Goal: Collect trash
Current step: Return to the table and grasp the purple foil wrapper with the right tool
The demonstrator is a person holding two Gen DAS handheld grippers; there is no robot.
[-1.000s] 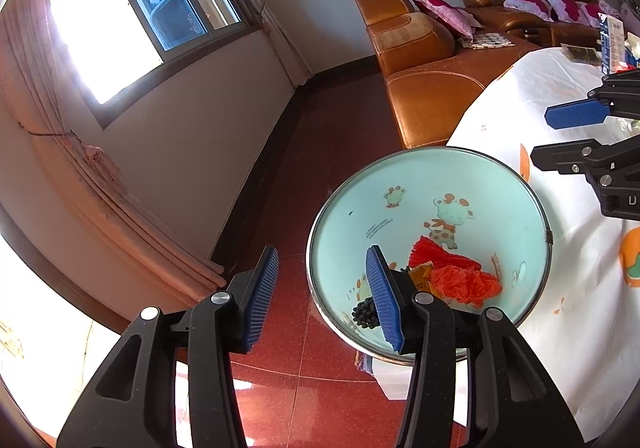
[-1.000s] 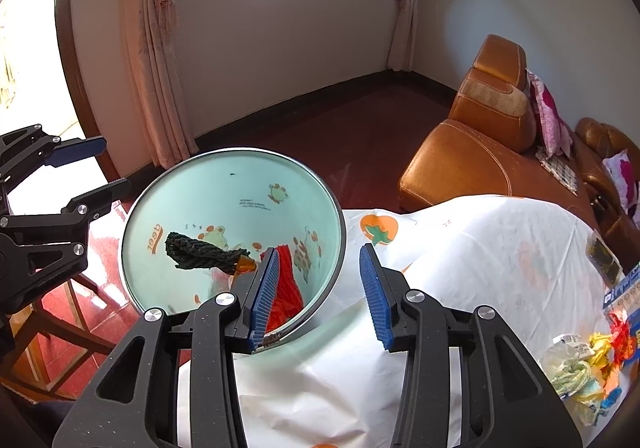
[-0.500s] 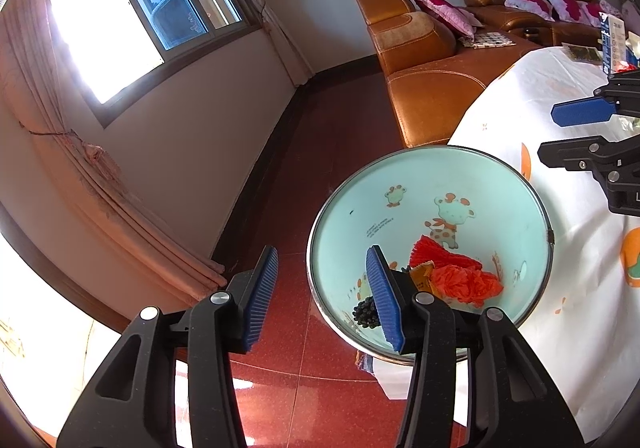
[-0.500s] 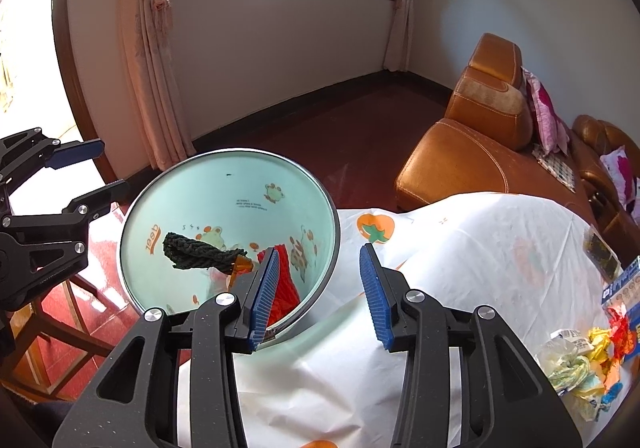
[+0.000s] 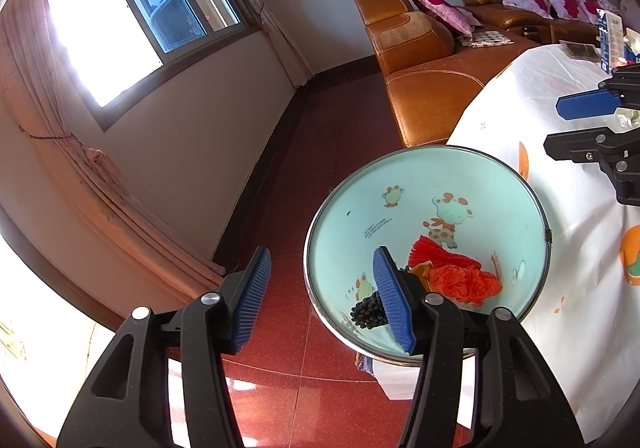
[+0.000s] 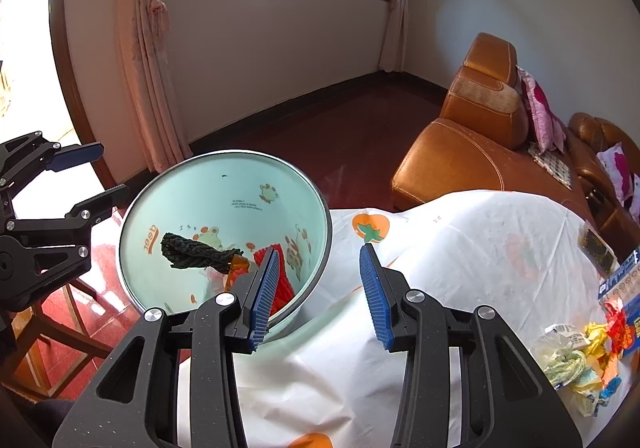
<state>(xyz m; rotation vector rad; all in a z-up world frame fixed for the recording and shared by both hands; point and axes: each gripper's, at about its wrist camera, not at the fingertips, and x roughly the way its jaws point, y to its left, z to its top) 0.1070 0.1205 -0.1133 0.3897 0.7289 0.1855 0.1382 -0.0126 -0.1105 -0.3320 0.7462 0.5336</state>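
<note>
A mint-green trash bin (image 5: 400,216) with cartoon animals stands beside the table; it also shows in the right wrist view (image 6: 208,192). Inside lie red-orange crumpled paper (image 5: 460,276) and a dark knitted scrap (image 6: 192,252). My left gripper (image 5: 324,296) is open and empty, over the bin's near rim. My right gripper (image 6: 318,292) is open and empty, above the table edge next to the bin. A pile of colourful wrappers (image 6: 580,352) lies on the table at the right.
The table carries a white cloth with orange prints (image 6: 460,248). A brown leather sofa (image 5: 424,64) with pink cushions stands behind it. A blue box (image 6: 620,276) lies at the table's right edge. Red tiled floor (image 5: 320,152), curtains and a window surround the area.
My right gripper has drawn back a little toward the wrapper side of the table. The left gripper has stayed still. Both stay open.
</note>
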